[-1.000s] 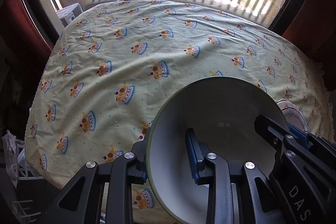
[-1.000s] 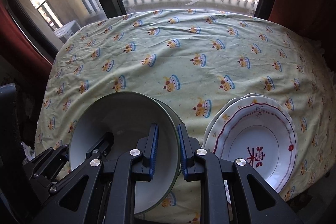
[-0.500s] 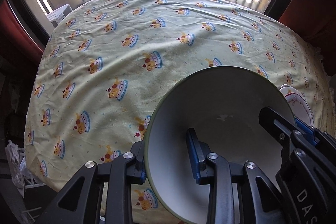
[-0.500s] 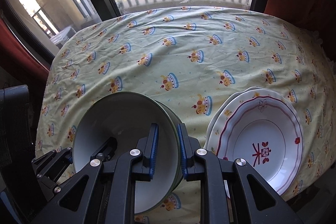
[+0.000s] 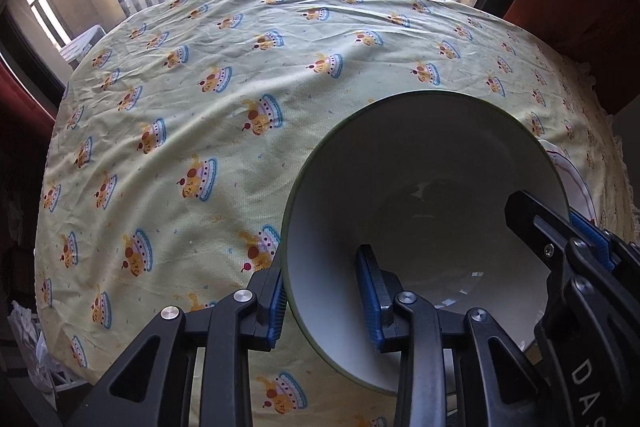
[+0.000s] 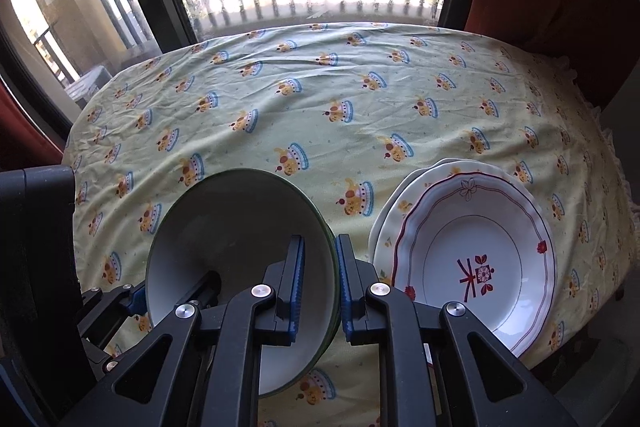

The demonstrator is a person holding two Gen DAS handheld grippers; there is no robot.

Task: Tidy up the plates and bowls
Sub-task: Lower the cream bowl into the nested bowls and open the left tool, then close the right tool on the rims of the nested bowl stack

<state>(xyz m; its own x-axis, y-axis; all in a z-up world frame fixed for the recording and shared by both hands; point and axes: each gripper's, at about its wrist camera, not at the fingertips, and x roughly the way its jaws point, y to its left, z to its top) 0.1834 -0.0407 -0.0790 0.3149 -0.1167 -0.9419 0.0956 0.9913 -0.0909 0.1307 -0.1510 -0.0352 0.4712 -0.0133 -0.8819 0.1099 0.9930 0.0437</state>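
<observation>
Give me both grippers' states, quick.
Left gripper: shut on the bowl's left rim.
Right gripper: shut on the bowl's right rim.

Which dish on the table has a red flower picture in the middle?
The white plate with the wavy red rim, top of the stack at the right. The green-rimmed bowl beside it is plain white inside, and both grippers hold that one.

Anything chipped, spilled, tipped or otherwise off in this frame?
Nothing spilled or visibly broken. The green-rimmed bowl is tilted, clamped on its rim by the left gripper and right gripper, another bowl nested beneath. The plates sit stacked slightly offset; the tablecloth is wrinkled.
</observation>
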